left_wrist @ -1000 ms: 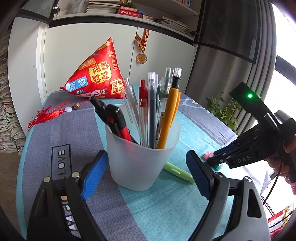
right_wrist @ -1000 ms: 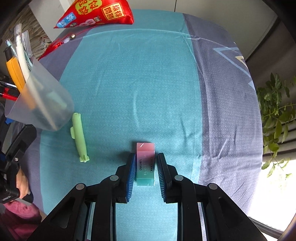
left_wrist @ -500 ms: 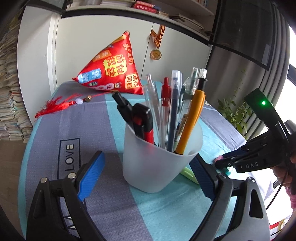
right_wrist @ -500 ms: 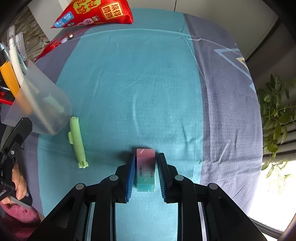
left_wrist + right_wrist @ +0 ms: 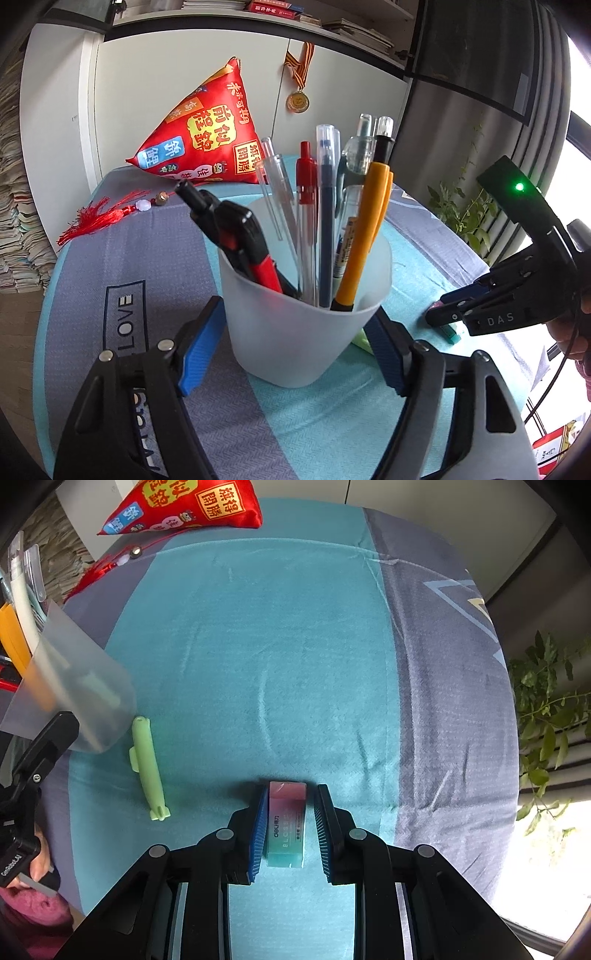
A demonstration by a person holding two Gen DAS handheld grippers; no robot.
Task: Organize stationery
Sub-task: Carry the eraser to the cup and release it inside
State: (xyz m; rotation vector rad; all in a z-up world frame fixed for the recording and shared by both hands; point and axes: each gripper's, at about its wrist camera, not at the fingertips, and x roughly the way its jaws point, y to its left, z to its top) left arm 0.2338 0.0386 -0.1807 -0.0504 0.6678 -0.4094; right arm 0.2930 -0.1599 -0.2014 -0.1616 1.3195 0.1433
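Observation:
A frosted plastic cup full of pens and a red-black cutter stands on the tablecloth. My left gripper is open, its blue pads on either side of the cup's base, close but apart. The cup also shows in the right wrist view. A pink-to-teal eraser lies on the cloth between the pads of my right gripper. The left pad touches it; a small gap shows at the right pad. A light green pen lies beside the cup.
A red triangular pouch with a red tassel sits at the table's far side. The blue-grey tablecloth covers the table. A potted plant stands off the right edge. White cabinets are behind.
My left gripper has moved in towards the cup, which now sits between its pads. My right gripper's jaws have opened a little around the eraser.

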